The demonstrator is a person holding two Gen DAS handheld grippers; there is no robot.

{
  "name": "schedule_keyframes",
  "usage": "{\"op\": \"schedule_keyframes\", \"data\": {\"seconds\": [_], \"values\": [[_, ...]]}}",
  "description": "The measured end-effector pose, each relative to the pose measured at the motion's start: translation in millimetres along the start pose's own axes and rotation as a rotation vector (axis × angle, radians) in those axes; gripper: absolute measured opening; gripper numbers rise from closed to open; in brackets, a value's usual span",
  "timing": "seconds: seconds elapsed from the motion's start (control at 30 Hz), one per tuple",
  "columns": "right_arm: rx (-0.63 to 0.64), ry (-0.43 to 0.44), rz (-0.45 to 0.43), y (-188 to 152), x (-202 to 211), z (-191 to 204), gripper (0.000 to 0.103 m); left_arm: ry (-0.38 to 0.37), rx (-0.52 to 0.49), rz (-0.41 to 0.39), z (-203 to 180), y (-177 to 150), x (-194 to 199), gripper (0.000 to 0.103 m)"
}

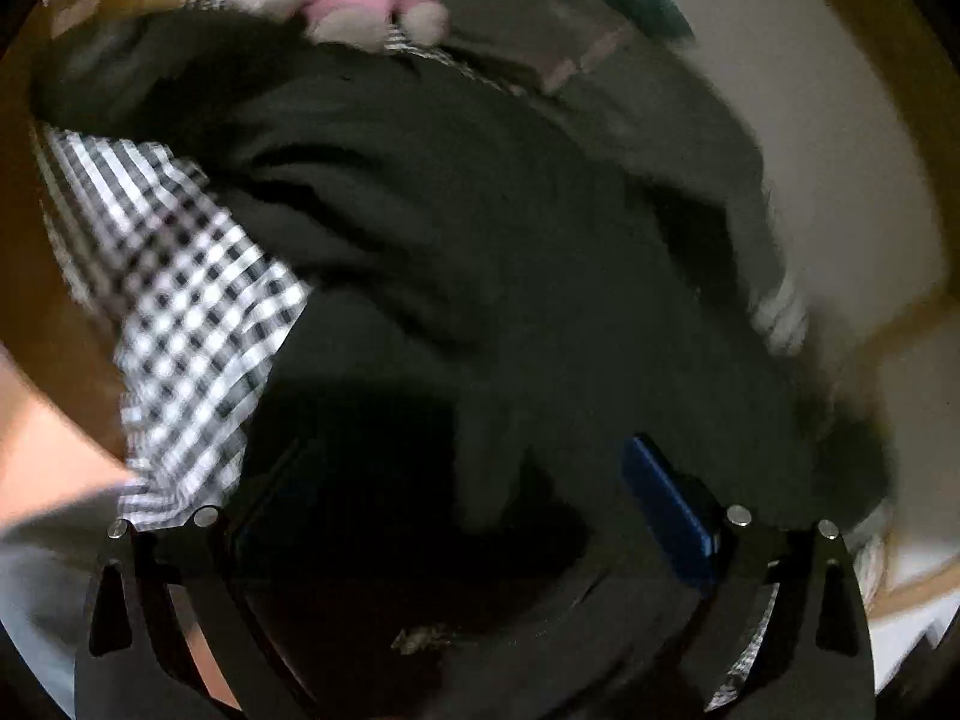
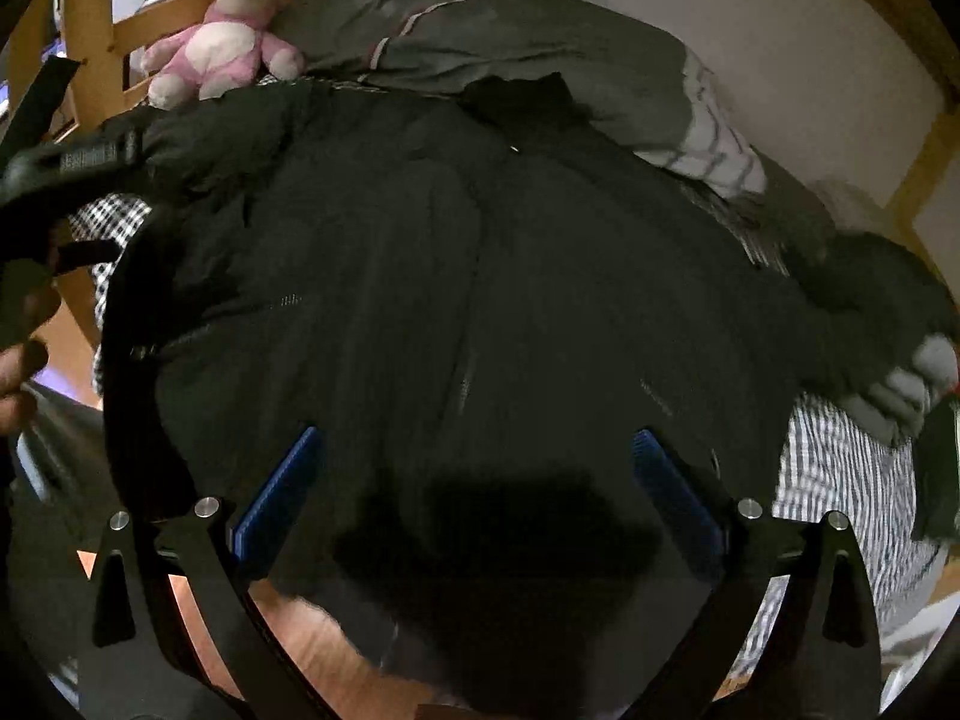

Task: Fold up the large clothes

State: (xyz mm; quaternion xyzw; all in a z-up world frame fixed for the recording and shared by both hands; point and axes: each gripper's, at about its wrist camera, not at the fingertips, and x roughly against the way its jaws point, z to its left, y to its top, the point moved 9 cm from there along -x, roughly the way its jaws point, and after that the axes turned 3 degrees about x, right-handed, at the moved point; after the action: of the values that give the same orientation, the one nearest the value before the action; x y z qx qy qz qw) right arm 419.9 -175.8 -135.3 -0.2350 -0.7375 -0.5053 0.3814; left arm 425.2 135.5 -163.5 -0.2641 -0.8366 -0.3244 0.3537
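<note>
The bed [image 2: 840,468], with its checked sheet, carries everything here, and ahead of both claws nearly all of it is covered by the black jacket [image 2: 450,252]. The jacket lies spread out, collar at the far end from the right claw [image 2: 480,492], hem nearest it and hanging over the bed's near edge above the wooden floor [image 2: 324,636].

The right claw is spread wide, its blue pads apart with only the lower jacket showing between them; it grips nothing. The left claw [image 1: 474,516] sits low over dark fabric well to the left of the right claw. One blue pad shows and the other side is lost in shadow; the gap looks wide, but I cannot tell whether cloth is caught in it. That view is smeared, so the claw is probably moving fast.

The main risk, I judge, is the jacket's bulk: it is thick and slippery-looking, and a pinch on only the top layer would lift a skin of fabric while the rest stays put, giving a crooked fold. The overhanging hem could drag the whole garment toward the floor if it is pulled nearer.

Beyond the collar lies a grey duvet [image 2: 510,42]; a deep grab there could snag it.

Left of the duvet, the pink plush toy [image 2: 222,42] touches the jacket's far shoulder and could be knocked off.
</note>
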Motion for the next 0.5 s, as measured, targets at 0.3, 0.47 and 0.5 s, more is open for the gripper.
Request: {"op": "schedule_keyframes", "data": {"seconds": [0.3, 0.47, 0.5], "values": [[0.147, -0.030, -0.042, 91.4, -35.6, 6.5, 0.101, -0.042, 0.310, -0.202, 29.2, 79.7, -24.8, 0.097], [0.221, -0.055, -0.074, 148.1, -49.5, 18.7, 0.101, -0.053, 0.493, -0.248, 58.7, 100.9, -48.9, 0.097], [0.225, -0.055, -0.082, 153.8, -50.3, 20.3, 0.101, -0.071, 0.531, -0.236, 63.1, 103.8, -55.1, 0.097]]}}
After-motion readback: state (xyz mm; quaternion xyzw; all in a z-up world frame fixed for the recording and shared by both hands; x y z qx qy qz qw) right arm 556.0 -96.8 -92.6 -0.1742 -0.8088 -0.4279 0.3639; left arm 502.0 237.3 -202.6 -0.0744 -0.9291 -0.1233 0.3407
